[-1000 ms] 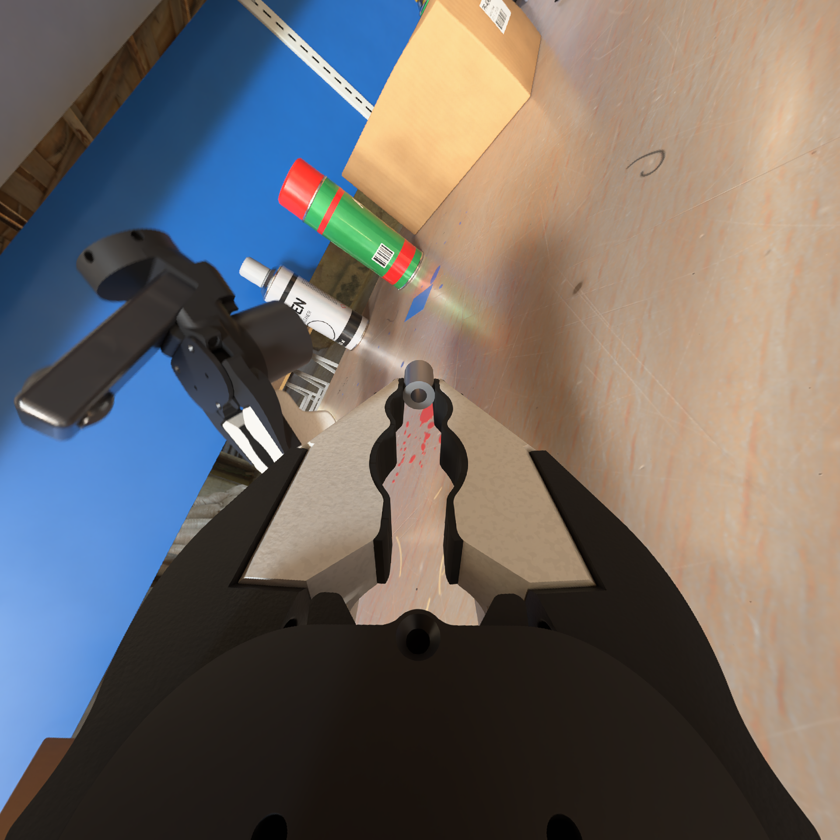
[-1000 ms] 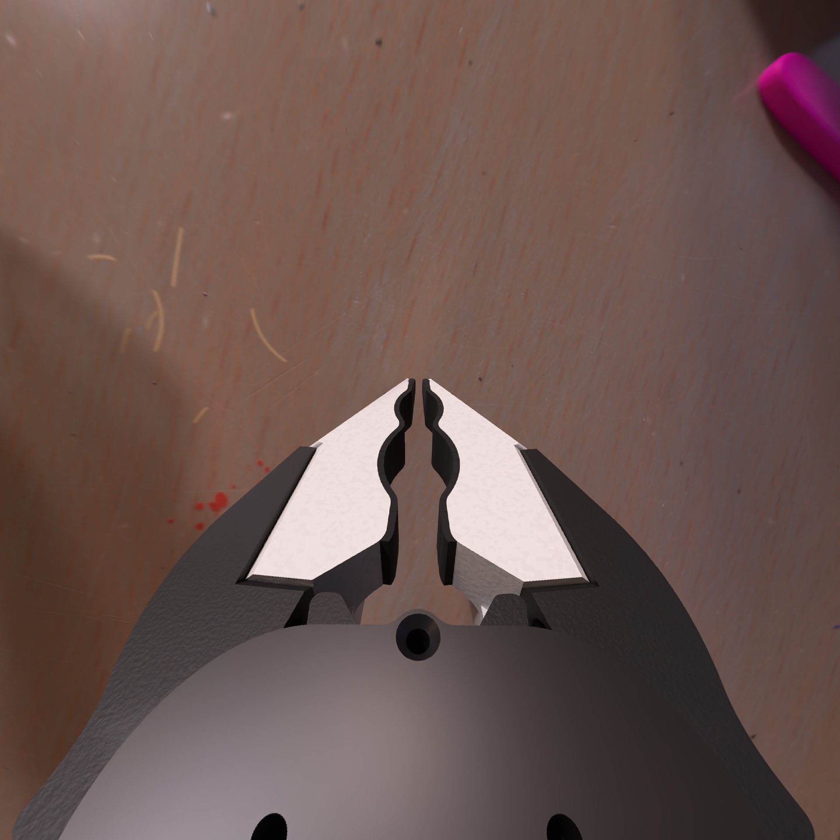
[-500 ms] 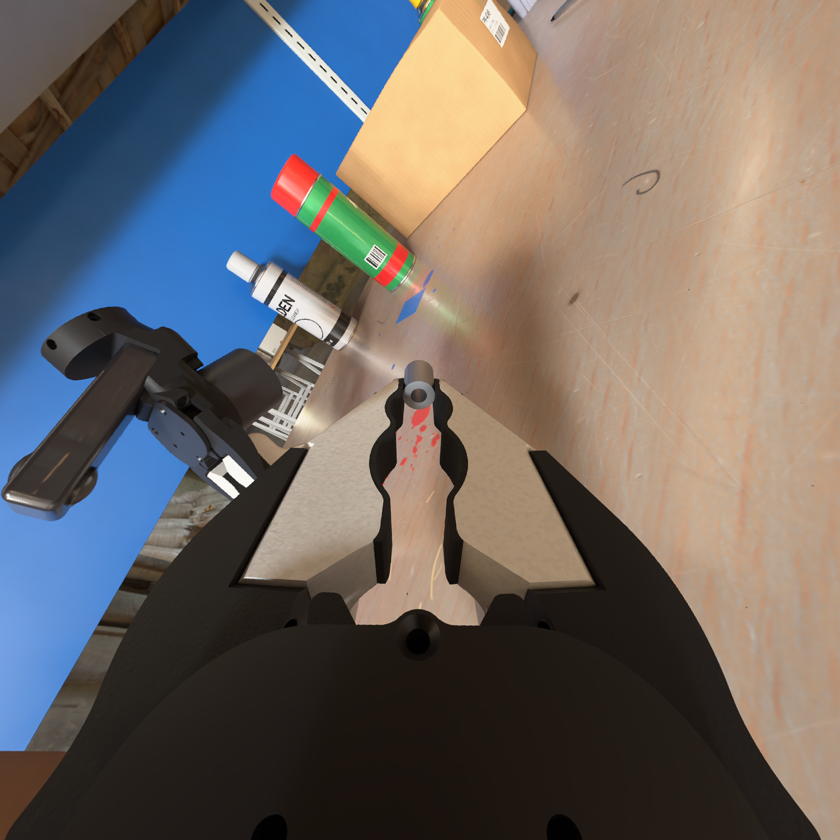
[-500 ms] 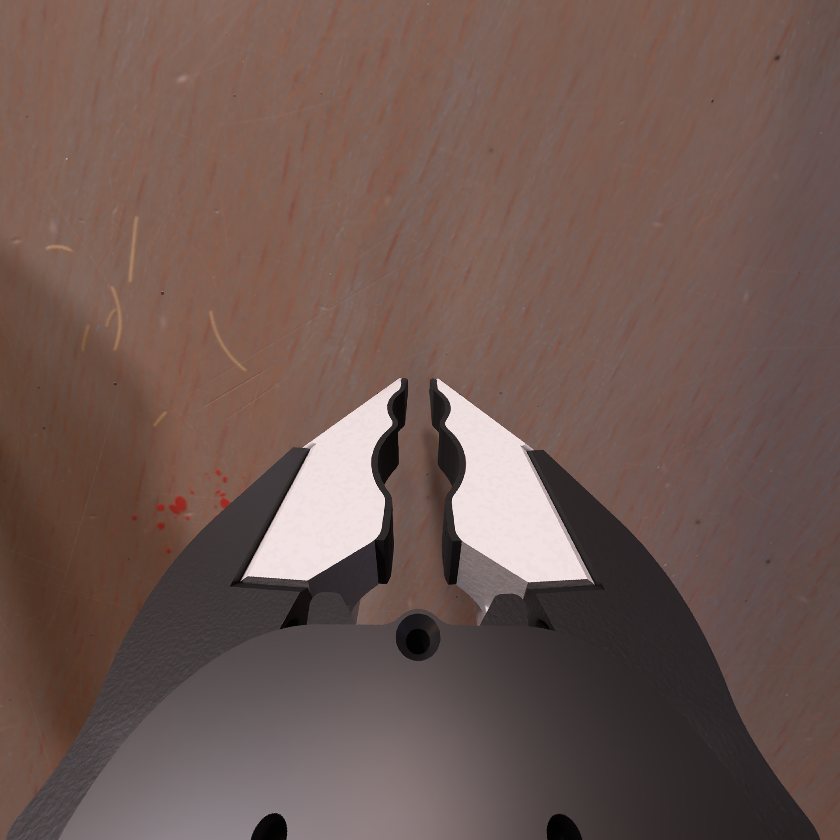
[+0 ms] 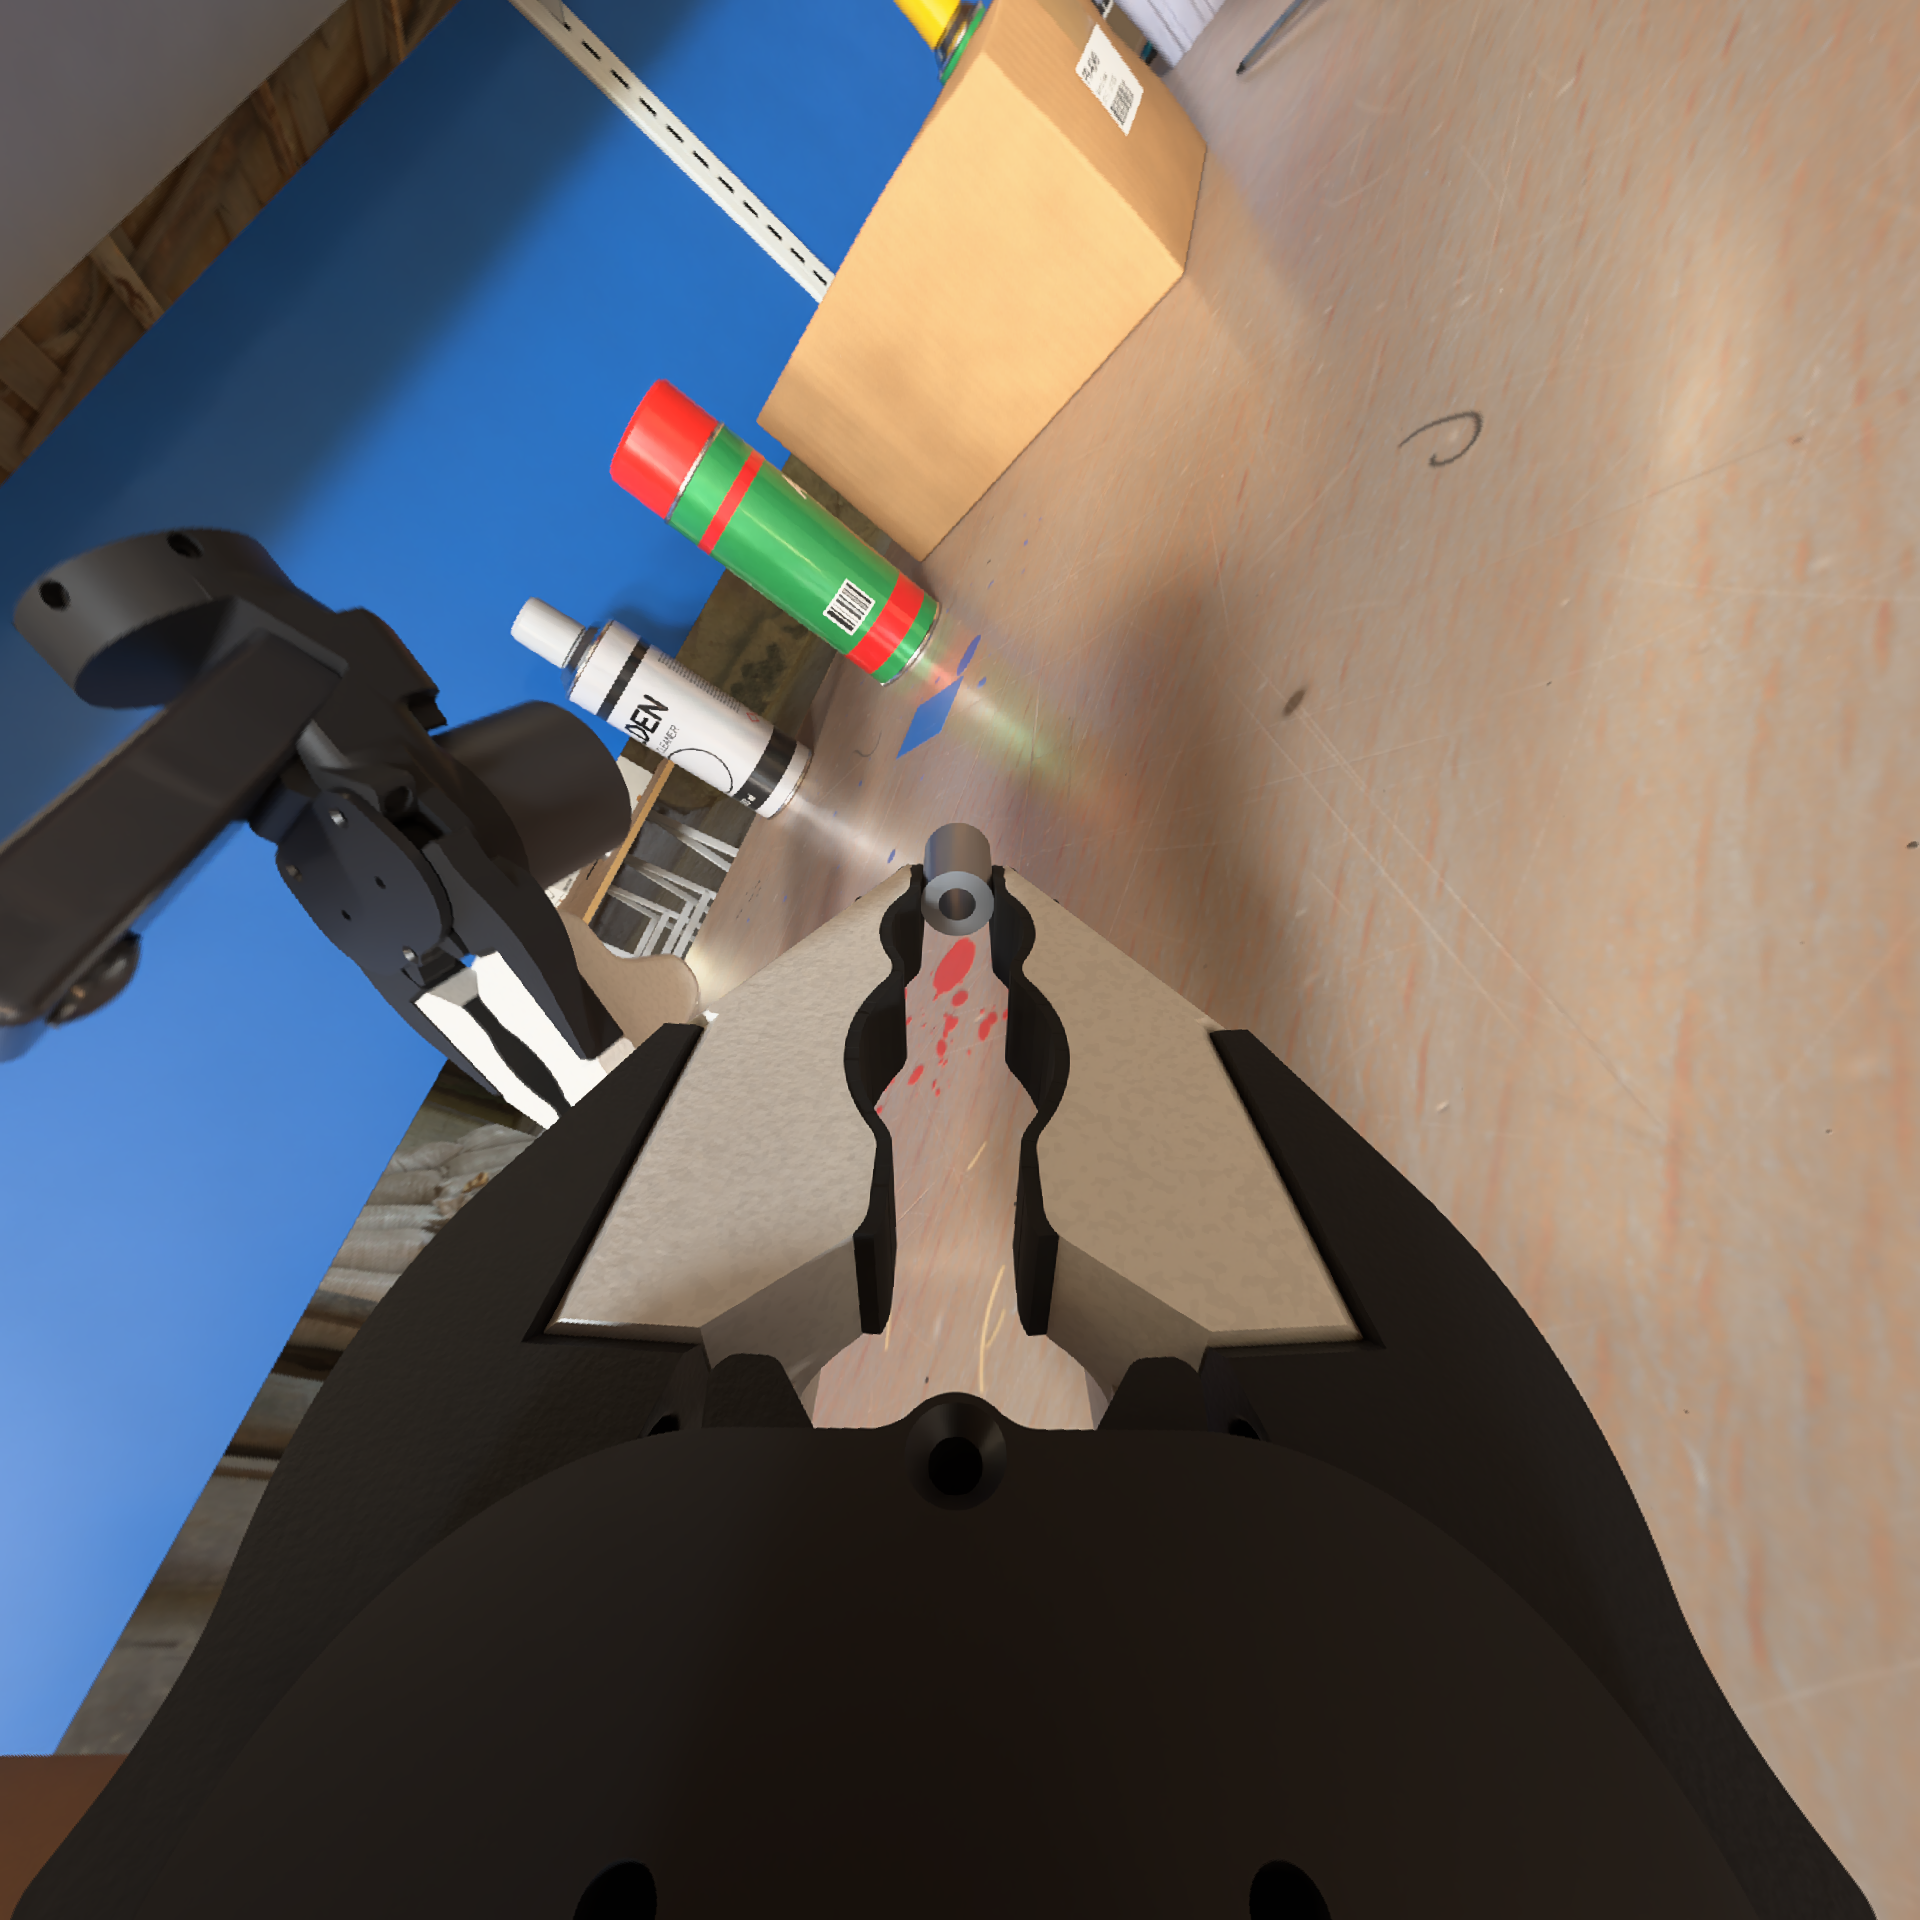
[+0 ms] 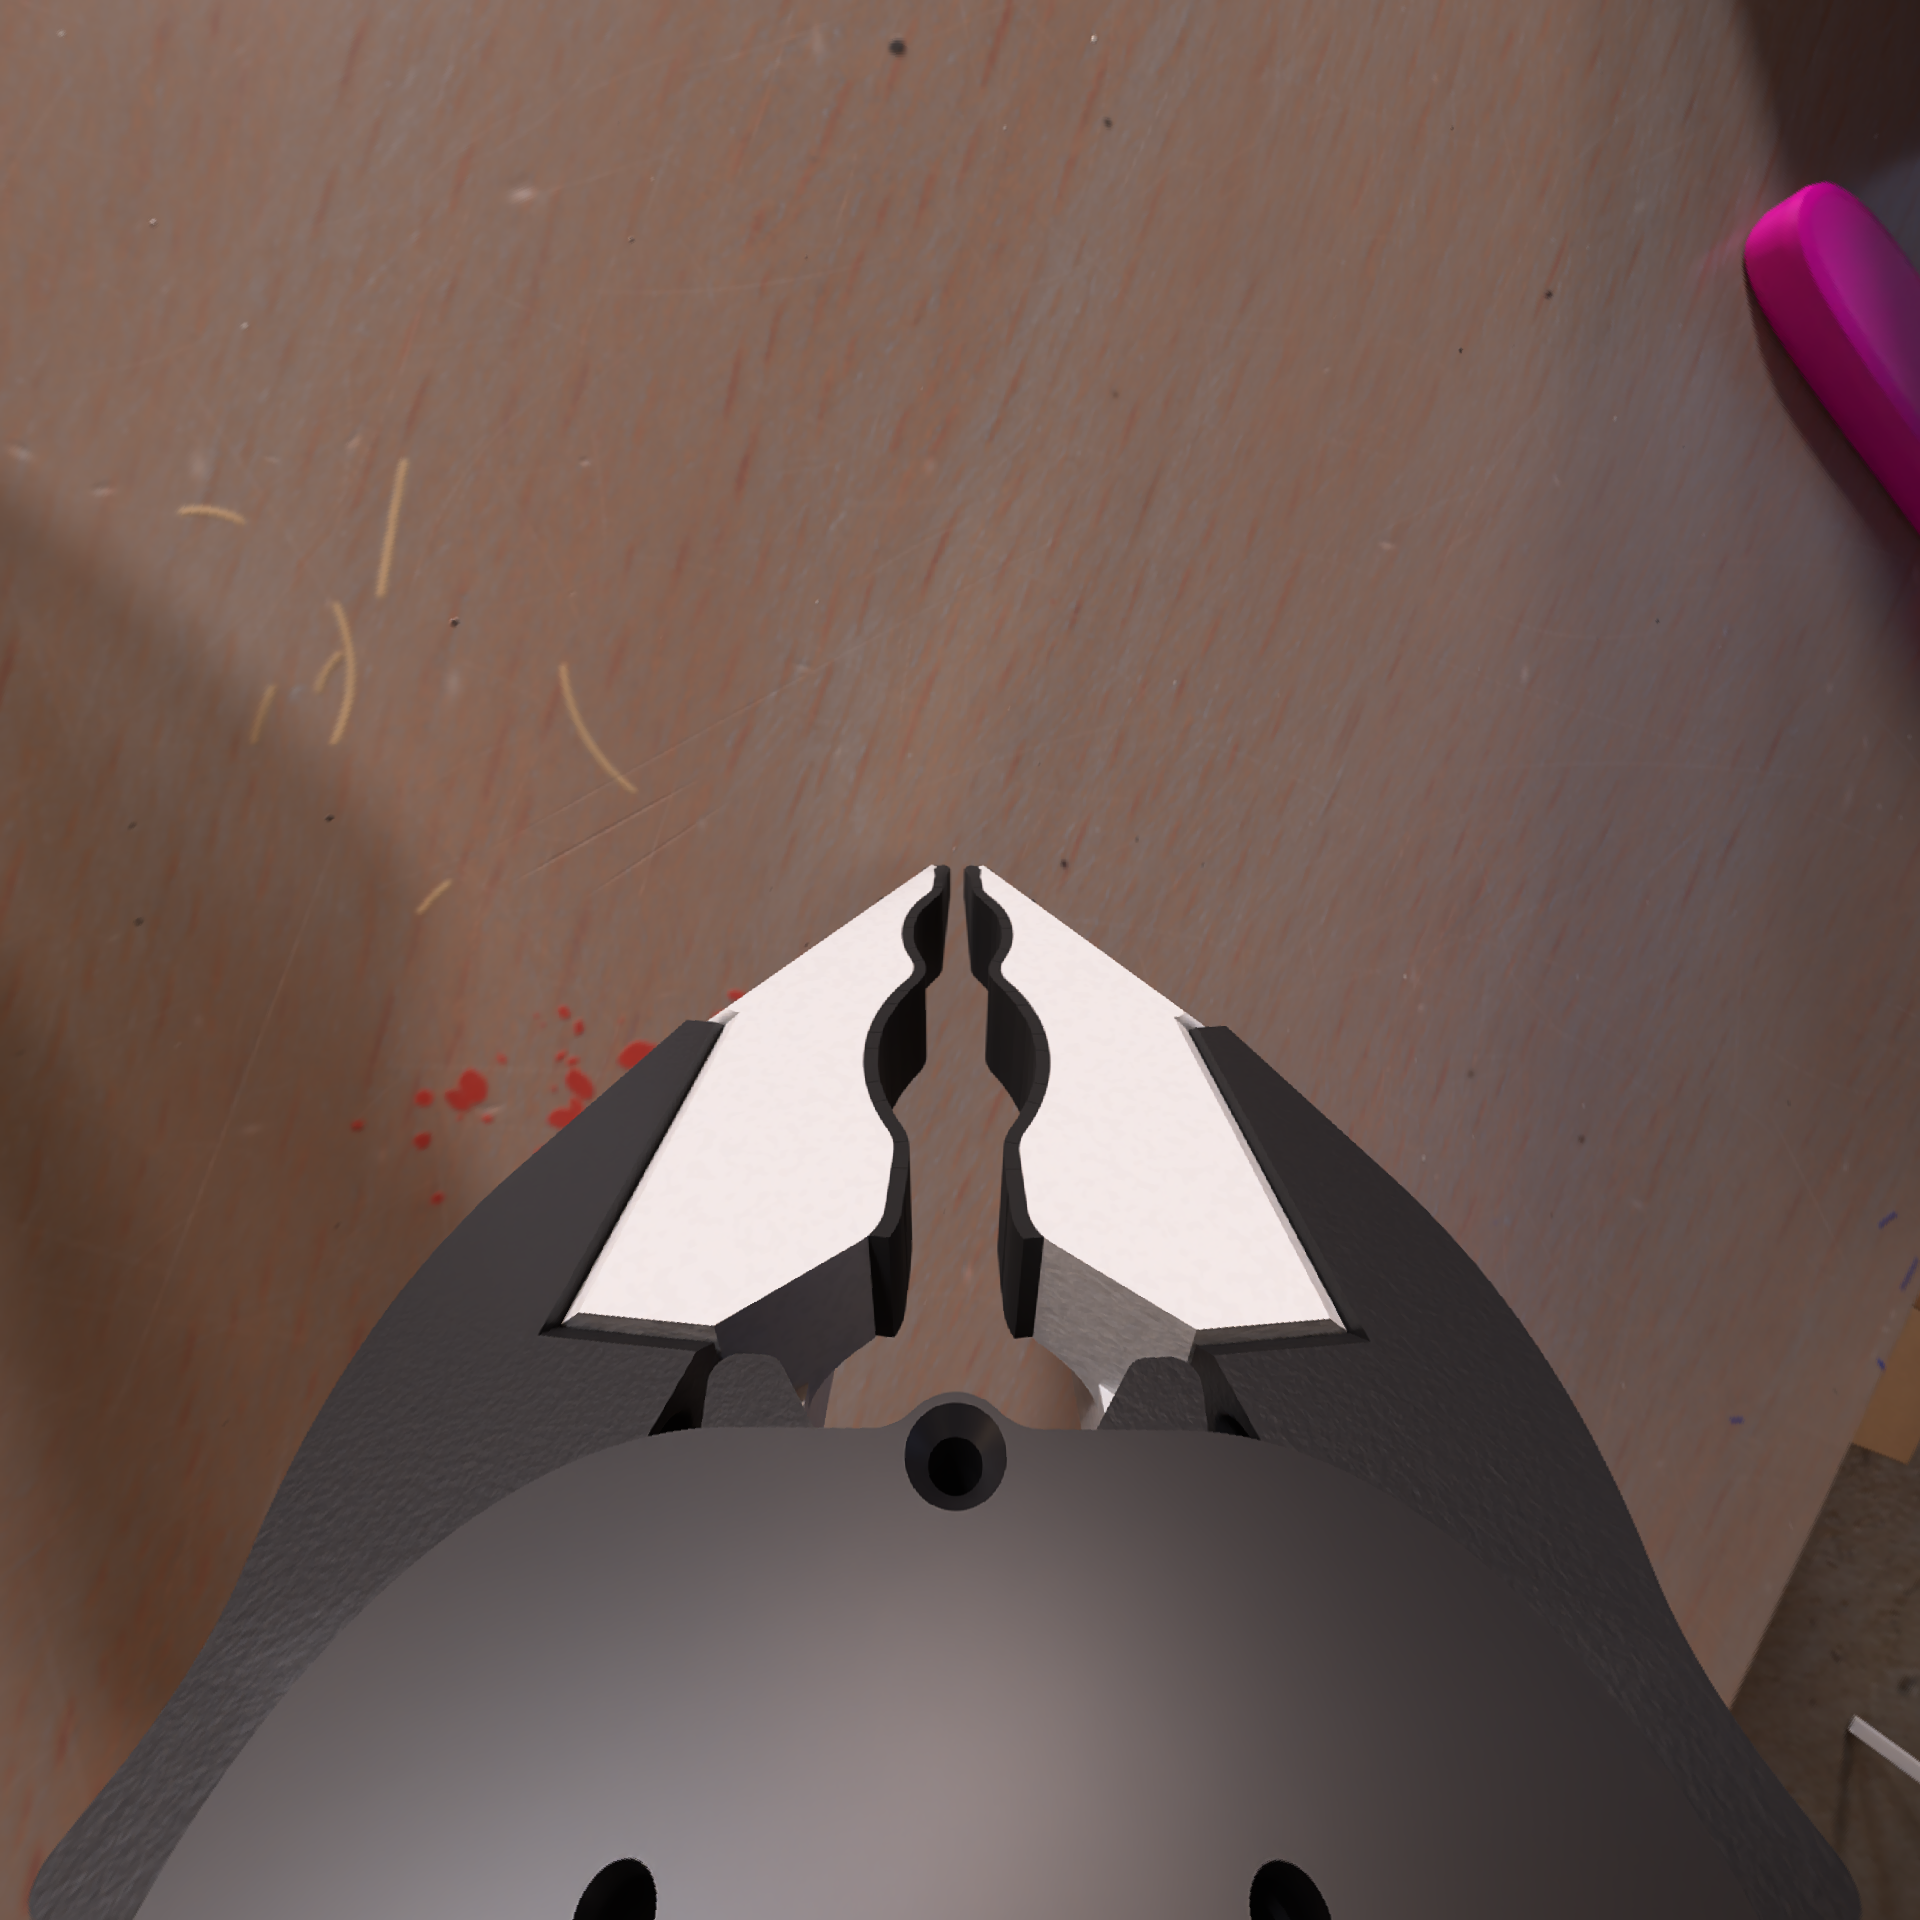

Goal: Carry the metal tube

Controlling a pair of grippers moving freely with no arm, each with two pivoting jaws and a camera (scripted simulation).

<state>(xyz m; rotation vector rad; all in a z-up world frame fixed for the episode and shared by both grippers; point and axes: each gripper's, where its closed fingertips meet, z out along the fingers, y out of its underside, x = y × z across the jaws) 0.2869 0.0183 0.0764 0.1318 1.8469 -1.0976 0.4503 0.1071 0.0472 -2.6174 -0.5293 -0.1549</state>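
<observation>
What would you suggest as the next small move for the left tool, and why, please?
Probably lift it a little, keeping its grip: the left tool is shut on the metal tube, pinched only at the fingertips, close to the wooden tabletop. The right tool holds nothing.

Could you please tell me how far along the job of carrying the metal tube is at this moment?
Done: the left gripper is shut on the metal tube, pinched end-on at its fingertips. In hand: the tube appears held clear of the wooden table, so the carry seems under way. Left: setting it down; no destination is evident. The right gripper is shut and empty.
</observation>
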